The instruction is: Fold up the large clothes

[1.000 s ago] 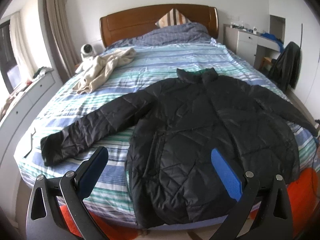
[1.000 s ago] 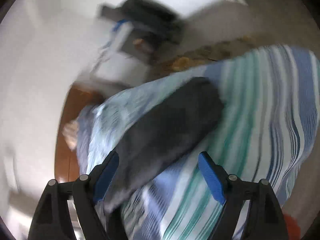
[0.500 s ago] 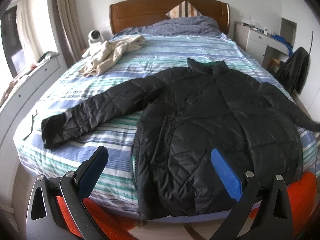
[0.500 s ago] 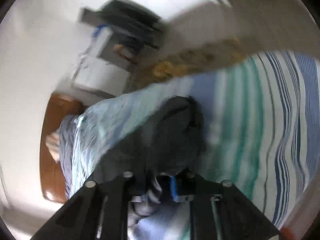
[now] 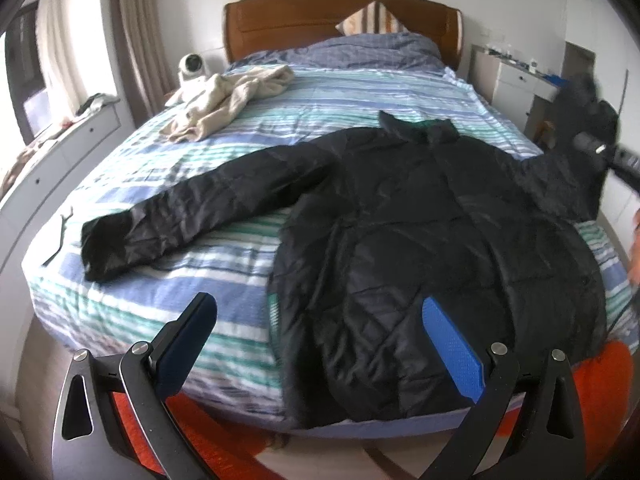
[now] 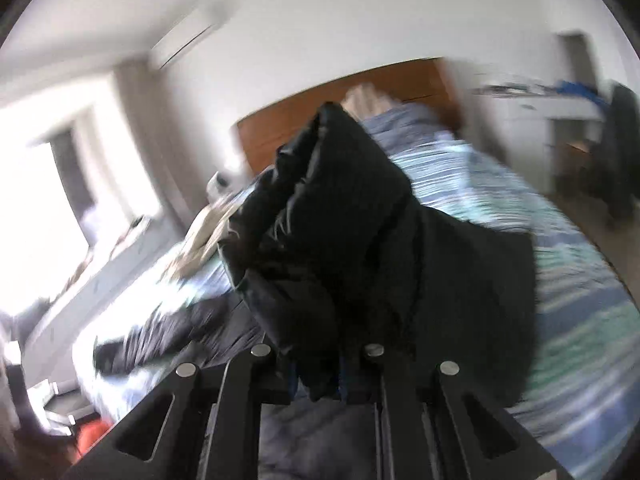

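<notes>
We are seeing, from the left wrist, the quilted black jacket (image 5: 432, 240) lying spread on the striped bed (image 5: 320, 92), one sleeve stretched flat, a beige garment (image 5: 228, 100) near the wooden headboard (image 5: 304, 20). Our left gripper (image 5: 320, 340) is hovering wide, holding nothing. Only the blurred right-wrist view shows our right gripper (image 6: 316, 376) clamping the lifted, puffy sleeve cuff (image 6: 340, 216), blocking the bed.

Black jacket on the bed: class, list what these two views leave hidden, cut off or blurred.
- Right sleeve: its cuff end is blurred in the left wrist view; in the right wrist view it fills the middle, hiding the bed behind.
- Right gripper: pads buried in the fabric.
- Jacket hem: drops over the bed edge.
- Desk items: too small.
</notes>
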The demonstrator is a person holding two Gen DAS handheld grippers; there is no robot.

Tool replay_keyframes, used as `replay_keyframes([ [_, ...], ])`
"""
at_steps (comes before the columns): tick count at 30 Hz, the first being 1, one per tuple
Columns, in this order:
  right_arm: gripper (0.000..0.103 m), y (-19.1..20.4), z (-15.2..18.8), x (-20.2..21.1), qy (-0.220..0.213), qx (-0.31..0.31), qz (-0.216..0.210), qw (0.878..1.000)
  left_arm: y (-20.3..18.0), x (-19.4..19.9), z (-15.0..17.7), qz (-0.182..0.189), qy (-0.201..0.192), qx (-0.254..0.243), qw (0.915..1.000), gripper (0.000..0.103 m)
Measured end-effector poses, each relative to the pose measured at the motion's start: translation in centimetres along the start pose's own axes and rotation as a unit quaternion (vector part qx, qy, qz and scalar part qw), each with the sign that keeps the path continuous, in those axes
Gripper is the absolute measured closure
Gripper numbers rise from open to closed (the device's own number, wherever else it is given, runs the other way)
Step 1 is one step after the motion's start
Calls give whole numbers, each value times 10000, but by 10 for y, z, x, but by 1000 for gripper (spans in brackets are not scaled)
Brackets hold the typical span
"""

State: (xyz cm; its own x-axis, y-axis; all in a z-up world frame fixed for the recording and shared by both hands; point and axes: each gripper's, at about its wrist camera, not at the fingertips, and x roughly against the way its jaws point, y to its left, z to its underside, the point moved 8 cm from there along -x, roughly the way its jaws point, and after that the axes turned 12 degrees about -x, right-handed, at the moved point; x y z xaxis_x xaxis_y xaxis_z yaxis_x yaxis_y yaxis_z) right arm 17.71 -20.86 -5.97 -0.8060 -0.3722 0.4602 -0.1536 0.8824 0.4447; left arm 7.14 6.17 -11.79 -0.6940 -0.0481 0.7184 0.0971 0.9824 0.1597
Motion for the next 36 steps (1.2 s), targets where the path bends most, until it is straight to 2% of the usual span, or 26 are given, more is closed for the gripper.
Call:
replay_keyframes([
  [4,86,52,72,-53,630,138,-376,9972,22,-8,18,-91,232,283,9993,1],
  [5,78,60,95,-71,949,41,-519,9941,26,-10,22,-105,289,341,9989,1],
  [6,48,63,110,-81,1260,-100,-703,9895,29,-12,24,-122,329,397,9986,1],
  [7,31,69,127,-90,1609,-317,-945,9819,31,-13,26,-149,335,440,9984,1],
  [8,13,74,135,-94,1743,-453,-1077,9777,31,-13,27,-170,322,453,9983,1],
  [12,13,82,146,-67,1727,-235,-1141,9781,18,-19,13,-24,201,328,9993,1],
  [14,13,77,145,-41,1594,-72,-1136,9806,1,-27,-2,346,70,216,9991,1],
  [17,13,62,143,-7,1412,-106,-1053,9843,-41,-57,-32,1298,15,26,9915,1],
  [19,13,52,141,10,1320,-250,-992,9860,-70,-89,-46,1699,205,-167,9851,1],
  [22,13,31,141,43,1060,-483,-859,9895,-102,-148,-48,1680,826,-437,9813,3],
  [23,13,27,140,50,962,-506,-797,9909,-108,-164,-45,1597,1039,-476,9805,15],
  [25,13,16,139,63,787,-579,-641,9932,-117,-179,-49,1622,1140,-492,9789,55],
  [26,13,11,136,65,729,-631,-576,9937,-118,-179,-53,1660,1163,-502,9780,81],
  [27,13,2,134,71,643,-731,-484,9941,-118,-178,-61,1661,1196,-540,9773,90],
  [29,13,-15,129,77,511,-966,-350,9934,-109,-172,-86,1634,1017,-658,9791,92],
  [31,13,-29,121,78,449,-1070,-244,9929,-88,-166,-118,1335,694,-781,9855,92],
  [33,15,-38,110,73,442,-1004,-101,9939,-65,-168,-143,1094,478,-691,9904,92],
  [34,18,-42,103,68,426,-929,13,9948,-56,-174,-151,1036,404,-644,9917,92],
  [36,41,-51,81,54,380,-800,318,9956,-45,-189,-158,907,305,-616,9935,91],
])
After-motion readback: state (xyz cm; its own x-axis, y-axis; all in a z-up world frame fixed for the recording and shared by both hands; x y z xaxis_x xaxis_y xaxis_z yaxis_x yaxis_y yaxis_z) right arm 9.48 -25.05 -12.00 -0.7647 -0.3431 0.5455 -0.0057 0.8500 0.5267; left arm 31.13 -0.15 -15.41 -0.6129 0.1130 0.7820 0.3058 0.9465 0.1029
